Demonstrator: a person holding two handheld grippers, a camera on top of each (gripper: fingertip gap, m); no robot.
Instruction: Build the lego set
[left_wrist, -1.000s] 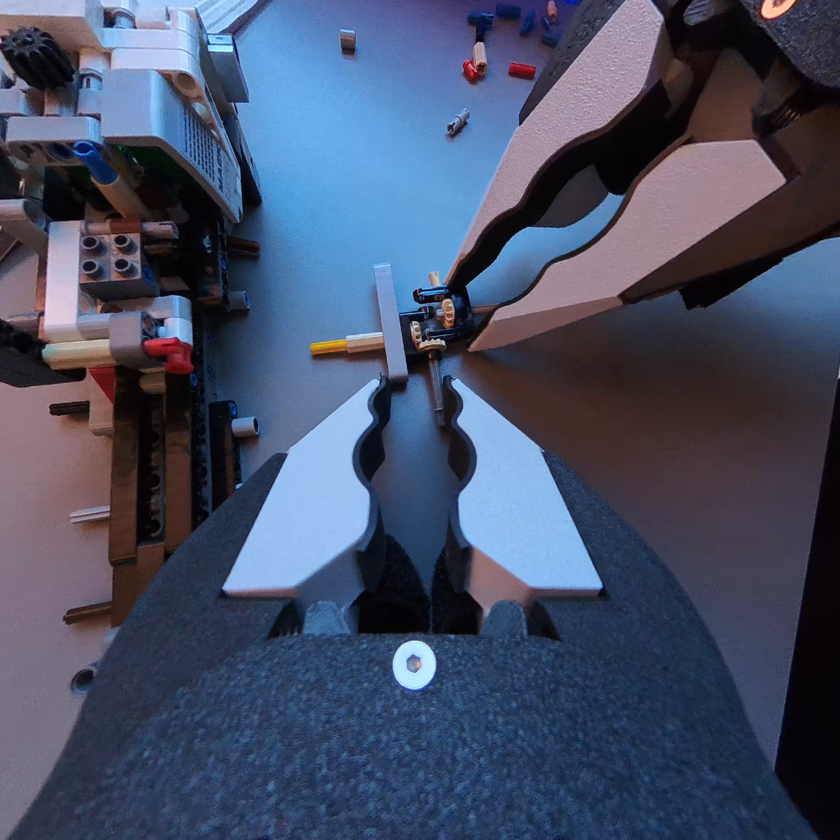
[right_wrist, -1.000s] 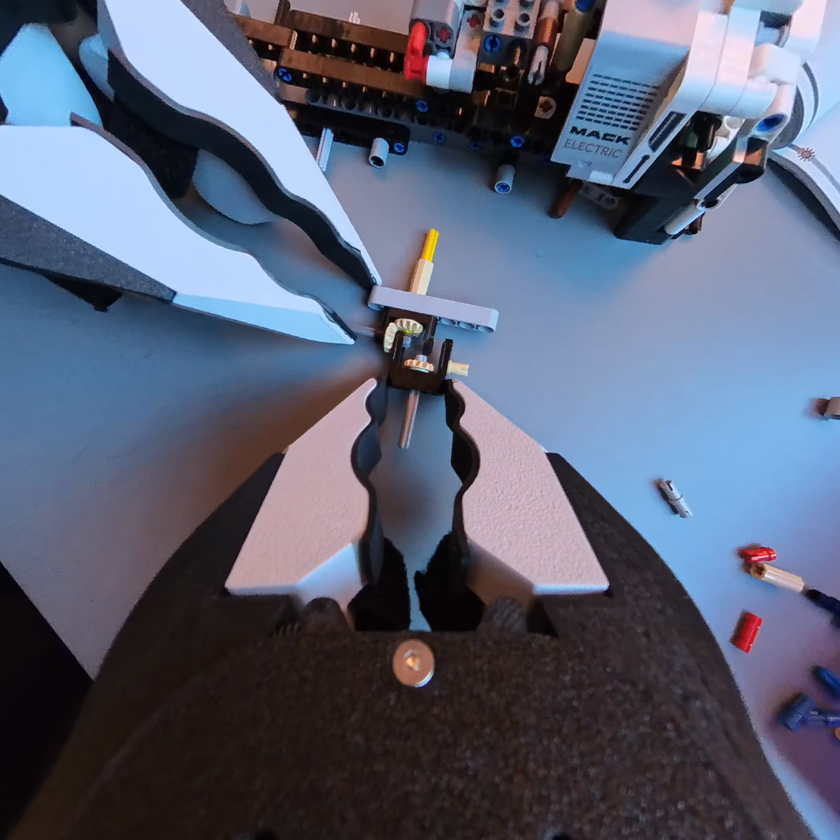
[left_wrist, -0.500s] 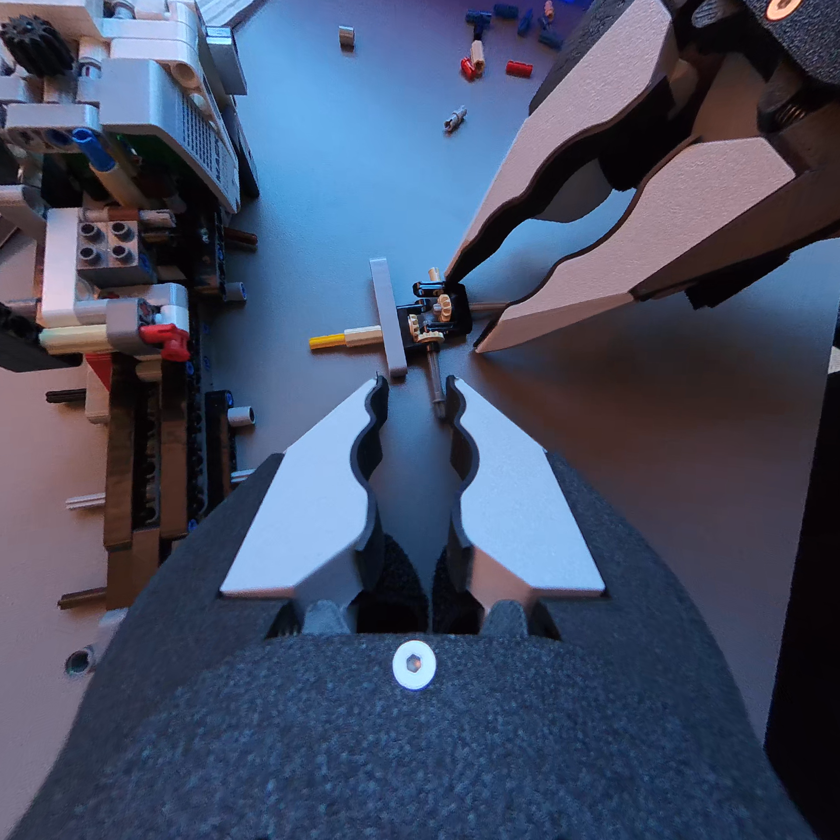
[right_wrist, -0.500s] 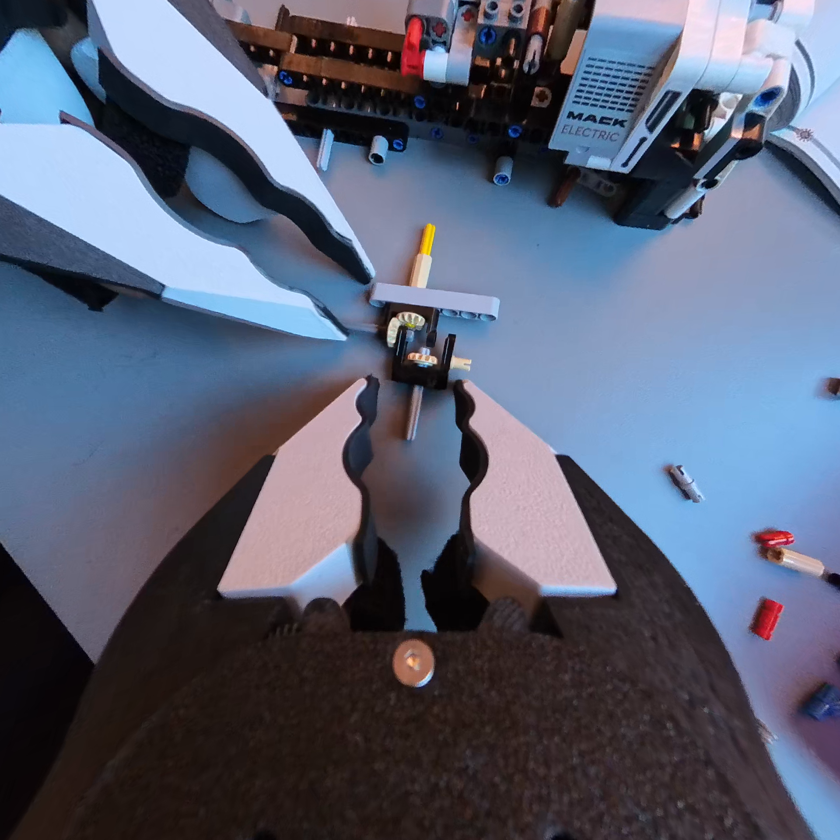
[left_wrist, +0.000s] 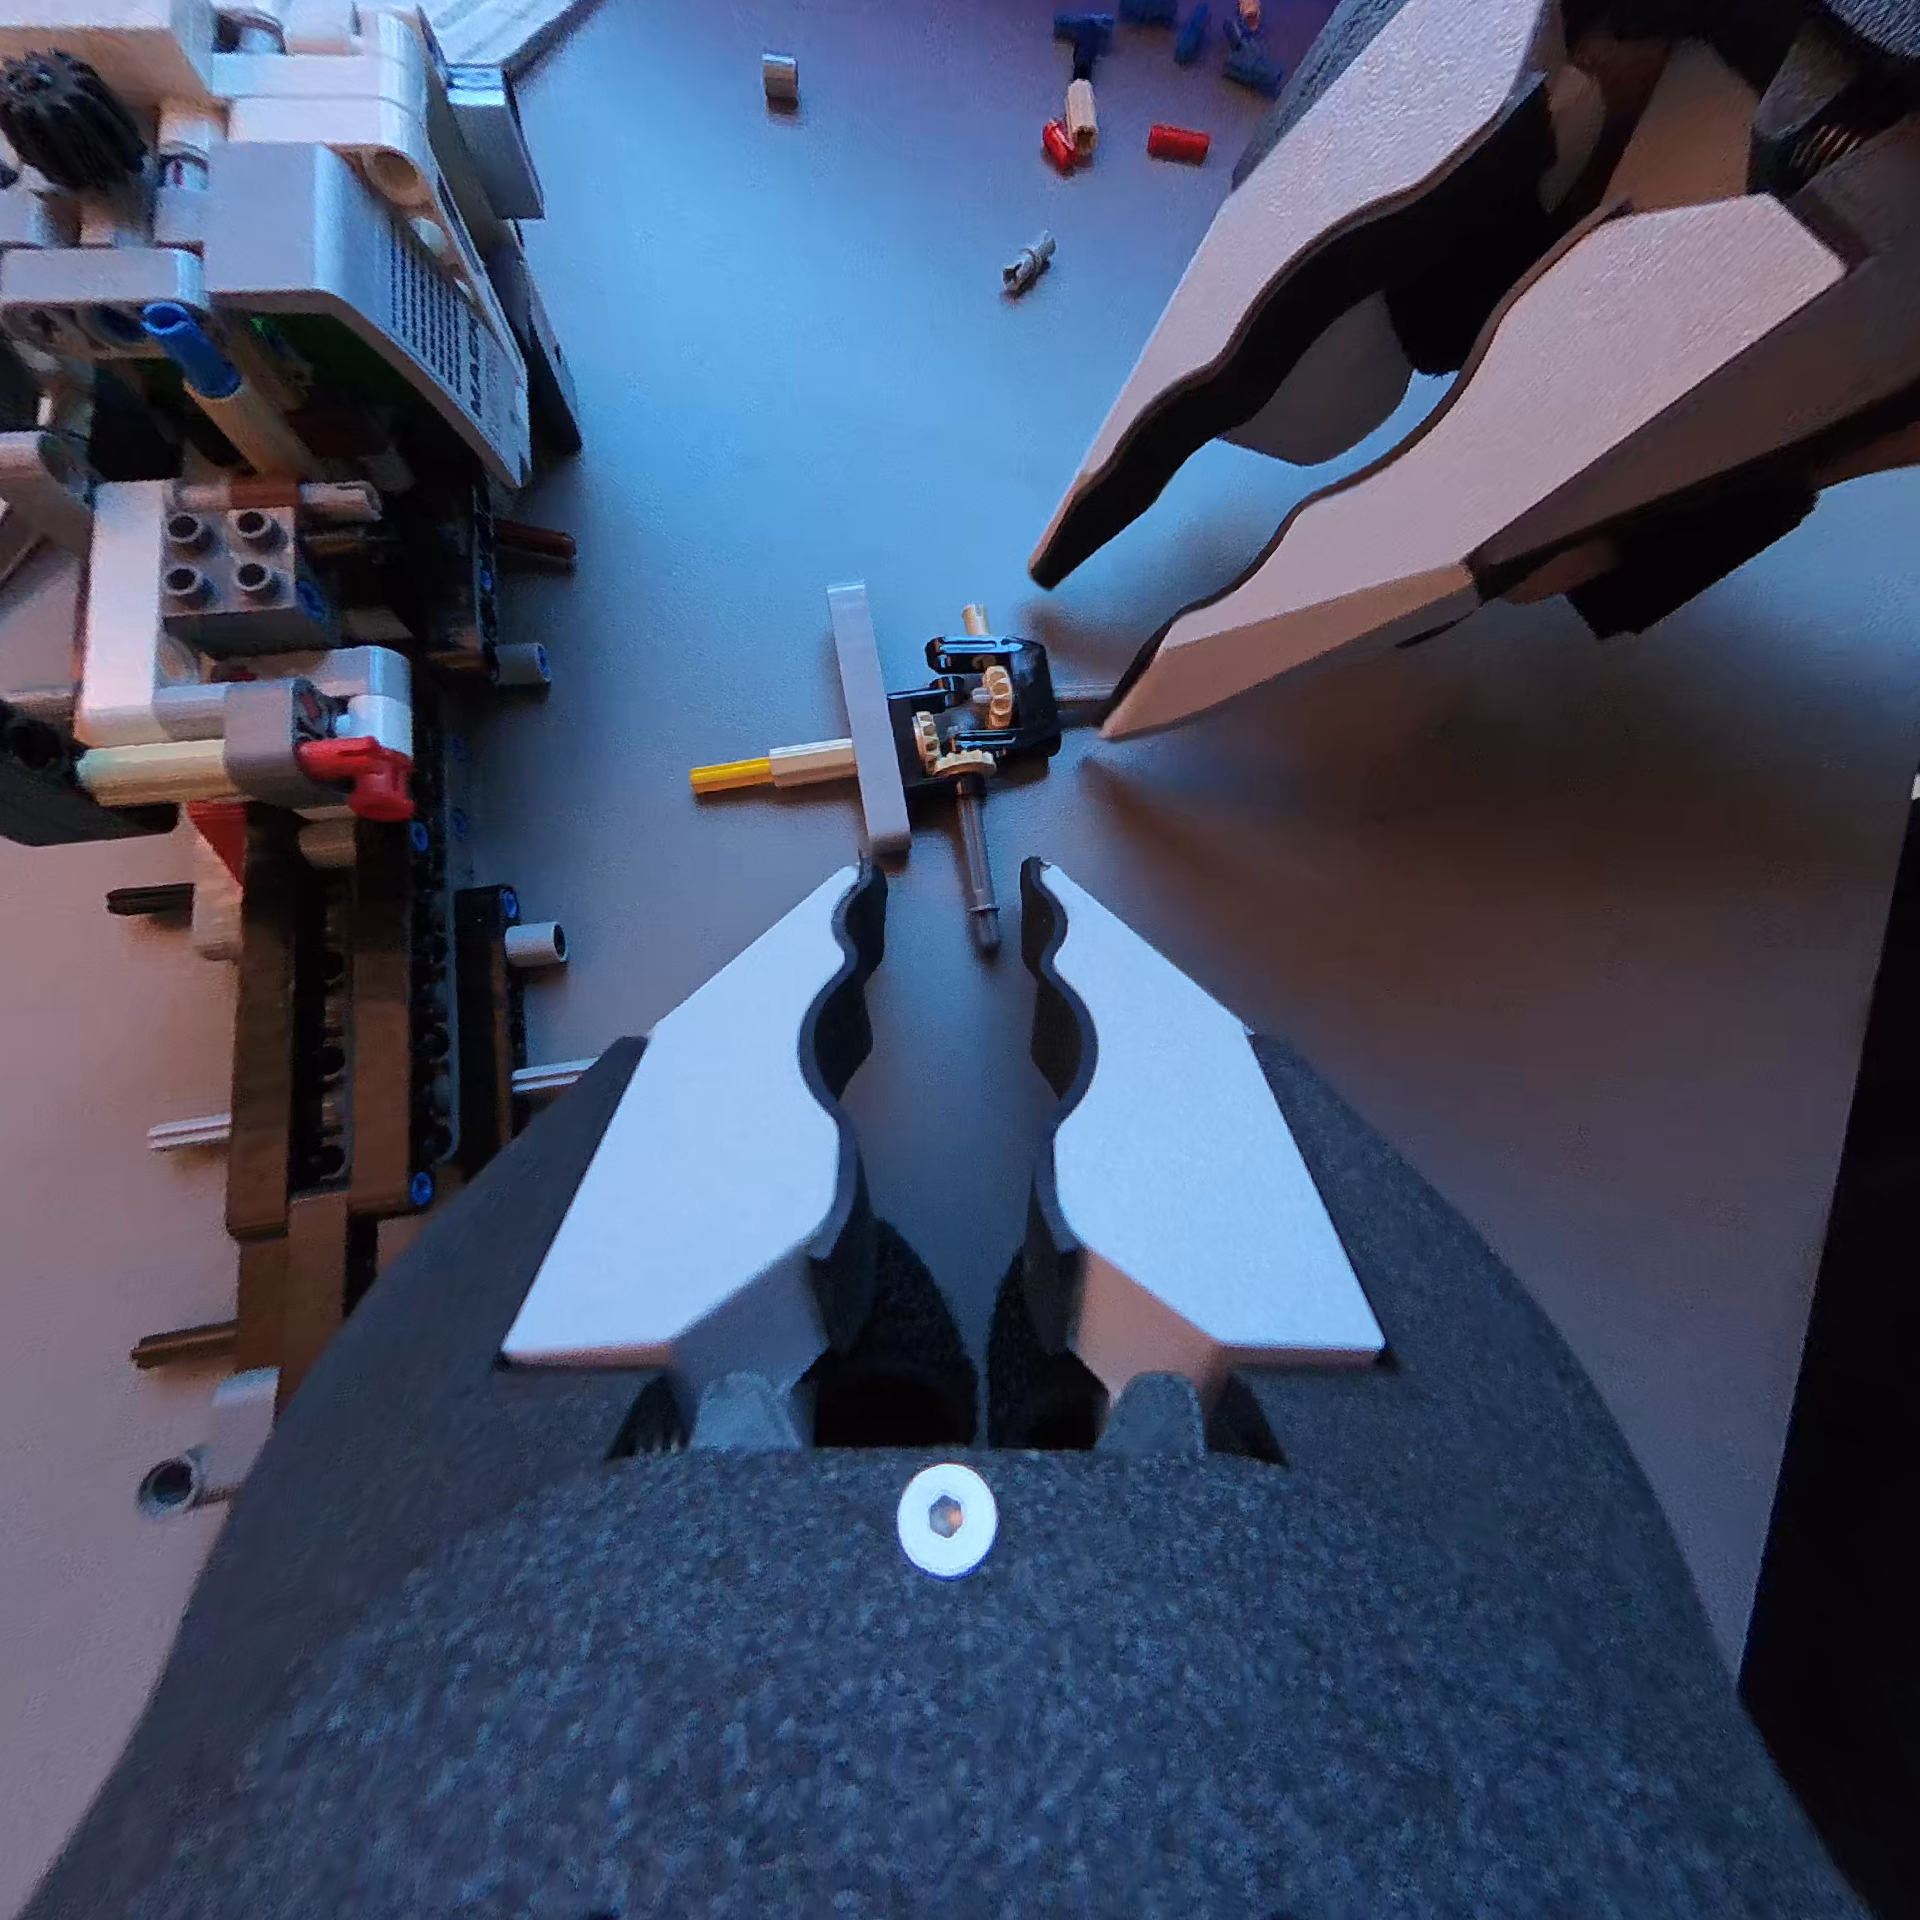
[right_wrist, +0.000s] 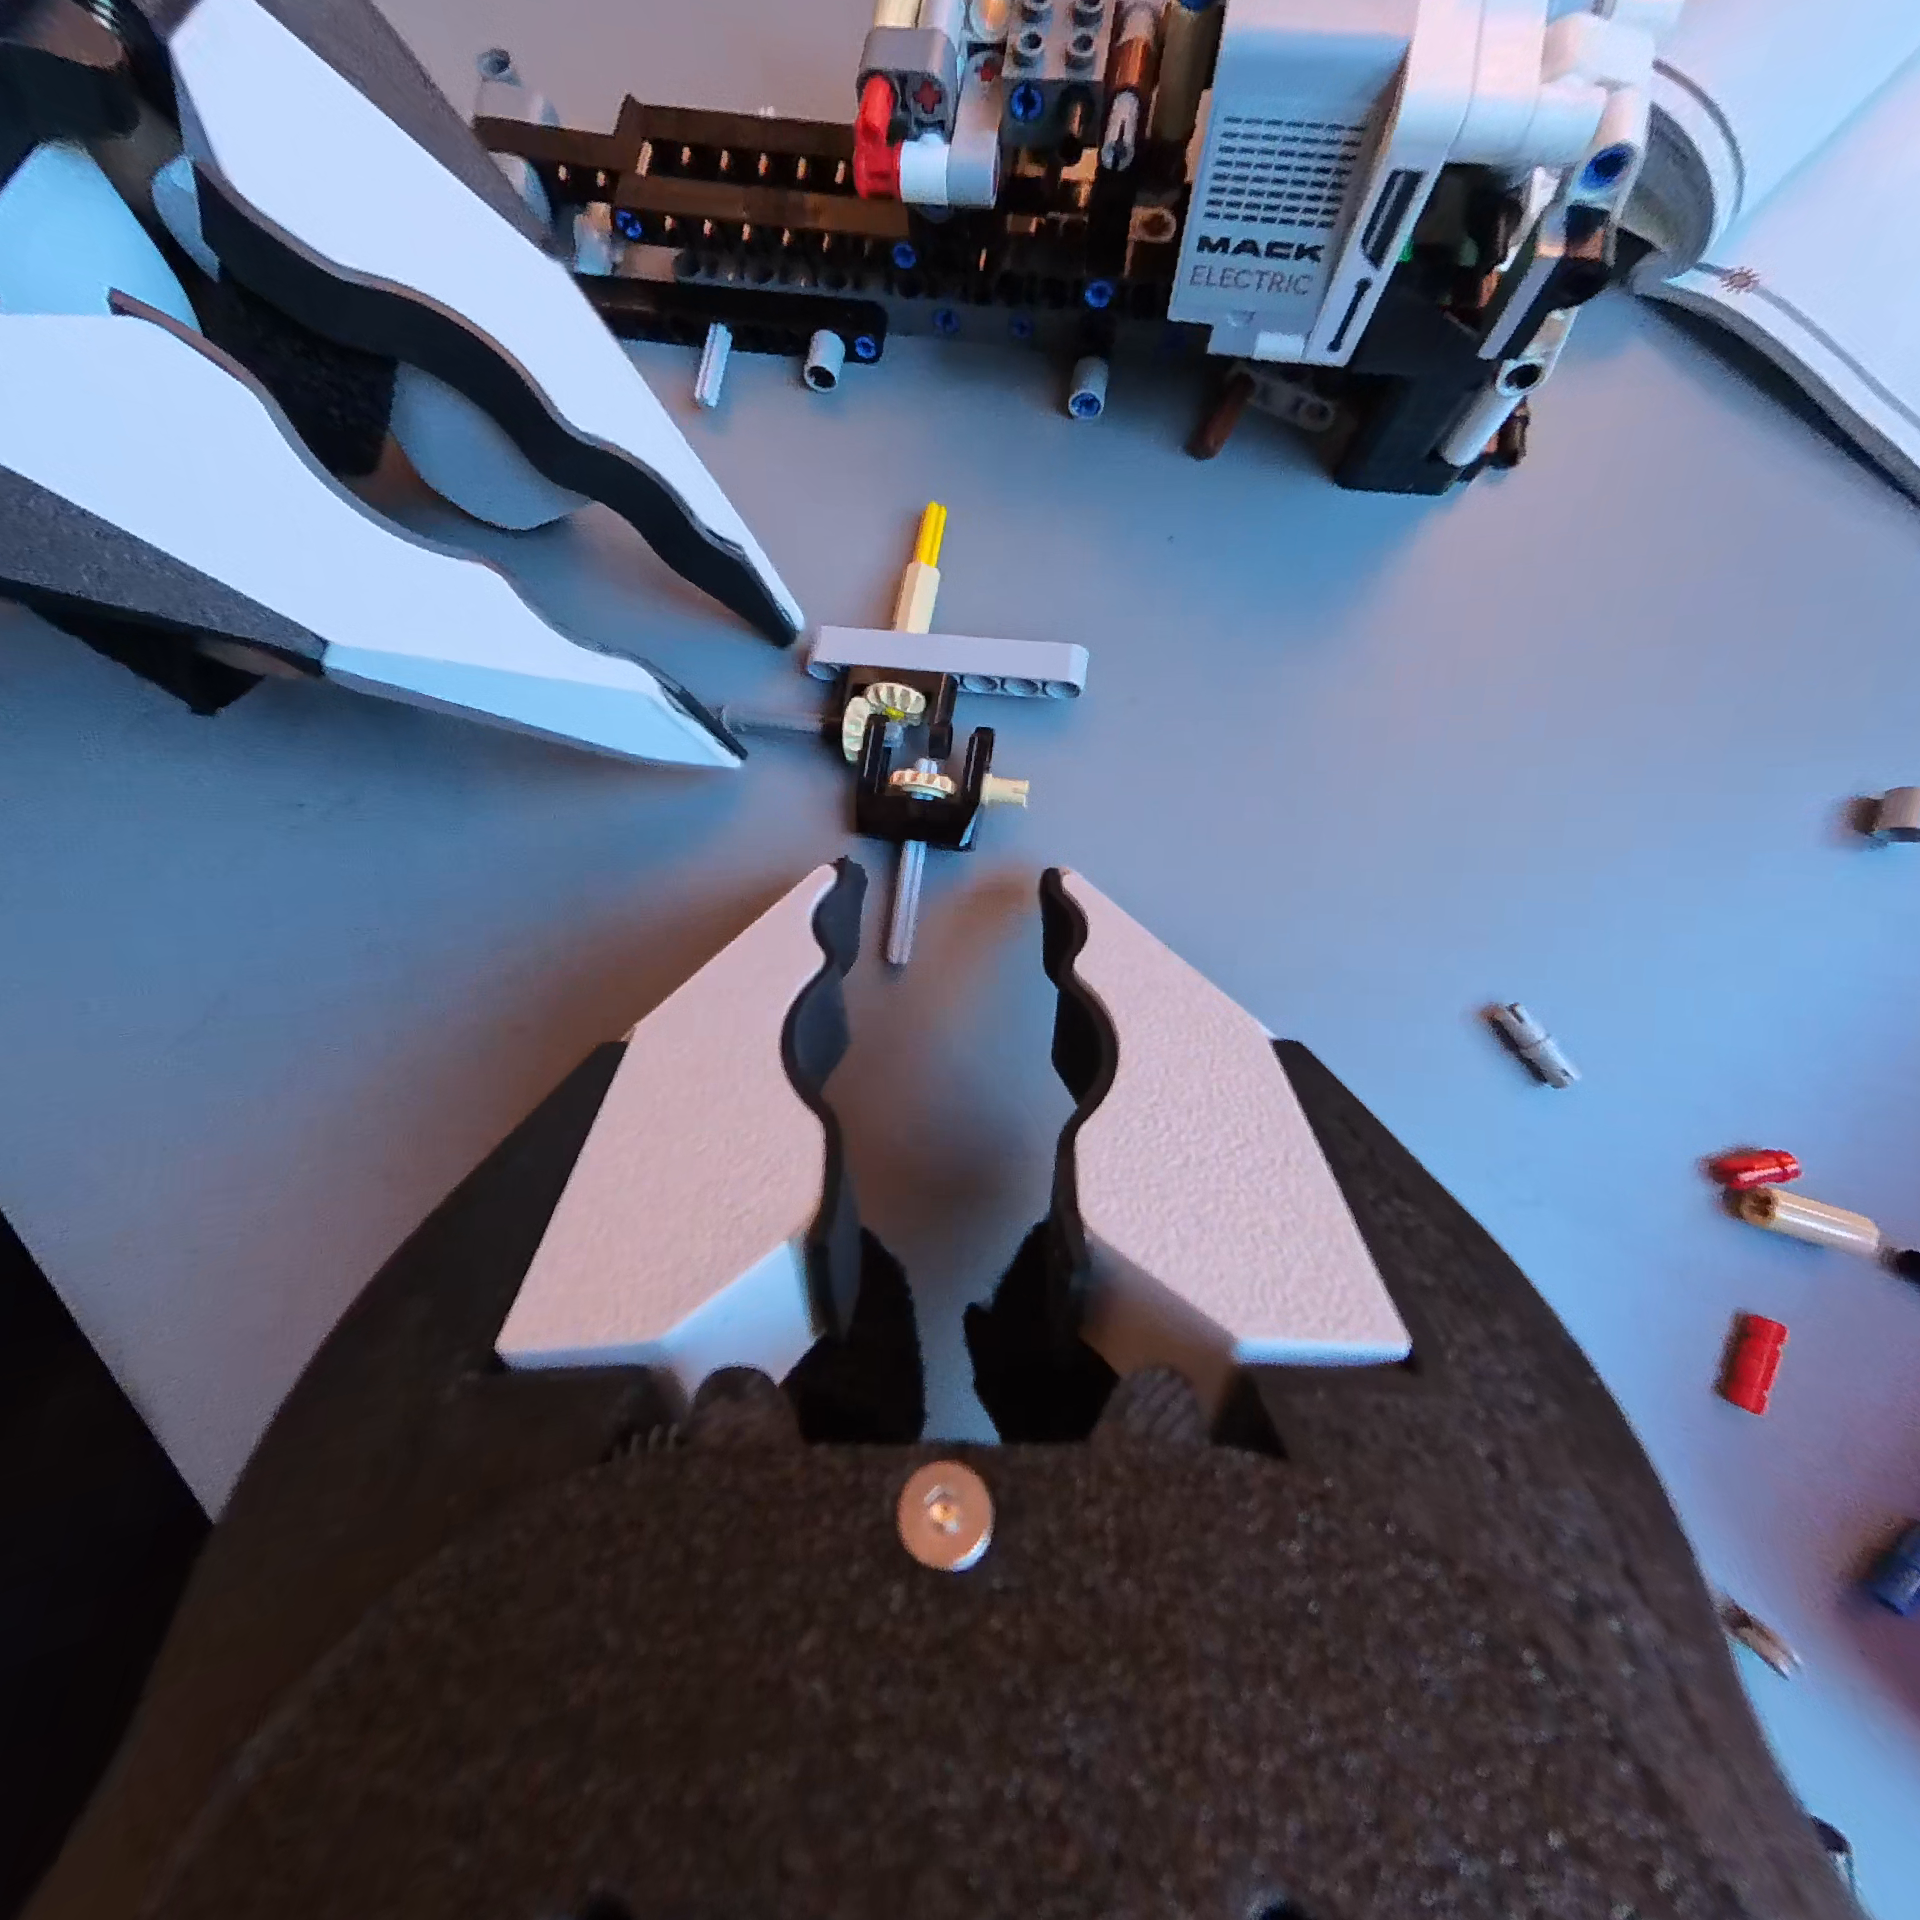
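A small subassembly (left_wrist: 961, 717) lies on the grey table: a black frame with tan gears, a grey beam, a yellow-and-tan axle and two grey axles. It also shows in the right wrist view (right_wrist: 914, 769). My left gripper (left_wrist: 948, 873) is open and empty, with its tips just short of the beam's end and one grey axle (left_wrist: 977, 883). My right gripper (right_wrist: 948, 873) is open and empty, with the other grey axle (right_wrist: 902, 914) reaching between its tips. Each gripper shows in the other's view: the right (left_wrist: 1081, 655) and the left (right_wrist: 756, 691).
The large part-built truck model (left_wrist: 312, 520) stands along the left, at the top in the right wrist view (right_wrist: 1039, 187). Loose red pins (right_wrist: 1751, 1361), a grey pin (right_wrist: 1532, 1044) and other small parts lie to the right. A booklet (right_wrist: 1818, 260) lies at the far right. The grey pin (right_wrist: 1532, 1044) sits 9 cm or so from the ends of my right fingers. It turns up in the left wrist view (left_wrist: 1033, 262) as well.
My right gripper has let go of the black frame, opened wider and drawn back from it. The subassembly now rests on the table. My left gripper has barely moved.
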